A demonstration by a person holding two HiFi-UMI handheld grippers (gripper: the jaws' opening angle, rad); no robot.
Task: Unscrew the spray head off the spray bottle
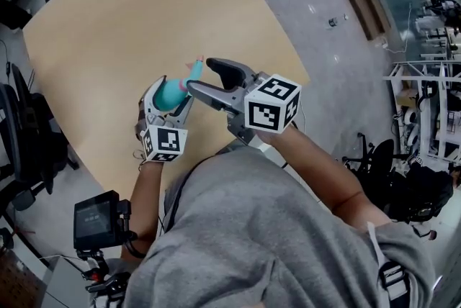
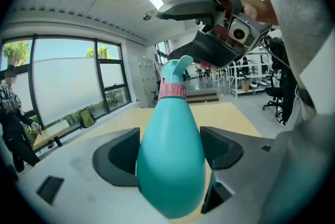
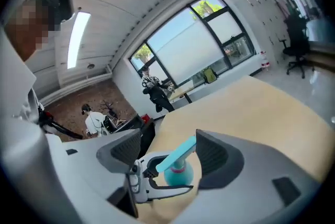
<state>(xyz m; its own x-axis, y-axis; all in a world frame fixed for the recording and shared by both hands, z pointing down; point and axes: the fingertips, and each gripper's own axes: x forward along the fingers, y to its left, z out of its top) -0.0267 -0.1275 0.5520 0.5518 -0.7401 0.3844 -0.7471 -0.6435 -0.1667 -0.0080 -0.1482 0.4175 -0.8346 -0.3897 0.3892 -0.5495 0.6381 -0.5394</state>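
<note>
A teal spray bottle (image 1: 170,93) is held off the wooden table (image 1: 108,26), with my left gripper (image 1: 166,99) shut on its body. In the left gripper view the bottle (image 2: 170,155) fills the gap between both pads, its pink collar (image 2: 171,90) and teal spray head (image 2: 177,67) pointing away. My right gripper (image 1: 200,75) stands open around the spray head (image 1: 194,70). In the right gripper view the spray head (image 3: 177,154) lies between the open jaws, touching neither pad, and the bottle (image 3: 178,176) shows end-on below it.
The table's front edge (image 1: 216,148) runs close to the person's body. Dark chairs (image 1: 29,134) stand at the left. A small screen device (image 1: 97,220) hangs at the lower left. Shelving and office chairs (image 1: 425,119) stand on the grey floor to the right.
</note>
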